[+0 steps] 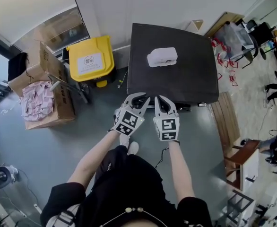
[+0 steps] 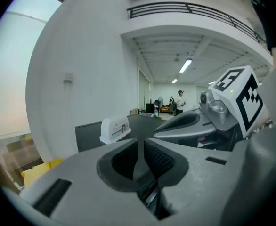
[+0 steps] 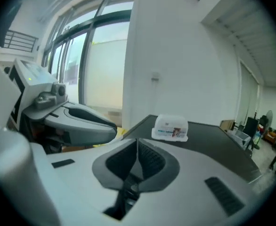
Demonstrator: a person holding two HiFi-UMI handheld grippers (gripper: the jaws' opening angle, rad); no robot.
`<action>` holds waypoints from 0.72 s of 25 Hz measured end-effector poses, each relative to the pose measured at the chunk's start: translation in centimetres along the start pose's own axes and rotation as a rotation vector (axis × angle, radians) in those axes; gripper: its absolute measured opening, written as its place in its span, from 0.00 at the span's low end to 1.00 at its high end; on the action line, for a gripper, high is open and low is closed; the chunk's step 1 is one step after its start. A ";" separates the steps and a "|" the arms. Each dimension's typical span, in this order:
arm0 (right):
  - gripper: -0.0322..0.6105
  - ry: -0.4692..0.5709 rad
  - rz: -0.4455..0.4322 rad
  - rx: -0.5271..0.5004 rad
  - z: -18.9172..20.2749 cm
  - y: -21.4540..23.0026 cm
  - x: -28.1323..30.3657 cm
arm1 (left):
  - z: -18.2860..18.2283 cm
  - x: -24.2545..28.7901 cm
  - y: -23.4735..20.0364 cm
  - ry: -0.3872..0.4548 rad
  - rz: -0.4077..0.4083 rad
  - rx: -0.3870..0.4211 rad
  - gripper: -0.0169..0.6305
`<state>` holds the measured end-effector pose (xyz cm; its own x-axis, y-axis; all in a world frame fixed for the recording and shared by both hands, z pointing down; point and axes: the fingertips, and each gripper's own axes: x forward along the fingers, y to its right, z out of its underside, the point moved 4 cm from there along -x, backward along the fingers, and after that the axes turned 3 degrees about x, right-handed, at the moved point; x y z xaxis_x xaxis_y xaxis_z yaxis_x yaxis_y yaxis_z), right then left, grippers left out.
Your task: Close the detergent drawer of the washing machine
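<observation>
My left gripper (image 2: 139,147) has its jaws a narrow slit apart, and my right gripper (image 3: 137,147) has them closed. Neither holds anything. The washing machine (image 1: 176,82) has its front edge just ahead of both tips, but I cannot make out the detergent drawer there. A white box (image 1: 162,56) sits on its dark top. To its left, a yellow bin (image 1: 91,58) stands on the grey floor (image 1: 96,122).

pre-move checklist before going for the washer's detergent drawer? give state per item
1. Drawer position: cannot tell; no view shows the washing machine front.
2. Left gripper empty: ok, narrow gap, nothing between jaws.
3. Right gripper empty: ok, jaws together.
4. Both grippers at the machine's front edge: ok, side by side.
5. White box on top, clear of grippers: ok.
</observation>
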<state>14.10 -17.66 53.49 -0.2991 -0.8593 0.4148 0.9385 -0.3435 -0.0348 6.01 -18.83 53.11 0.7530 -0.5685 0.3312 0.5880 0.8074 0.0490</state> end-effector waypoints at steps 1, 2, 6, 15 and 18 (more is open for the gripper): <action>0.07 0.048 0.012 0.028 -1.0 0.0 -0.8 | -1.2 -0.7 -0.1 0.033 -0.008 -0.016 0.09; 0.06 0.095 0.016 0.060 -1.9 -0.2 -1.7 | -2.3 -1.4 -0.2 0.064 -0.019 -0.033 0.07; 0.05 0.250 -0.018 0.170 -5.4 -1.0 -4.7 | -5.8 -3.8 -0.2 0.184 -0.020 -0.069 0.04; 0.05 0.442 0.013 0.199 -10.0 -1.4 -11.0 | -10.3 -8.7 0.4 0.353 0.015 -0.088 0.04; 0.05 0.472 0.057 0.148 -10.7 -1.0 -12.4 | -10.8 -9.2 0.1 0.357 0.006 -0.068 0.04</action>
<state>15.00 -10.73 38.67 -0.2598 -0.9647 -0.0418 0.9599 -0.2628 0.0979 2.33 -15.21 39.94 0.8050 -0.5930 -0.0196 0.5927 0.8052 -0.0186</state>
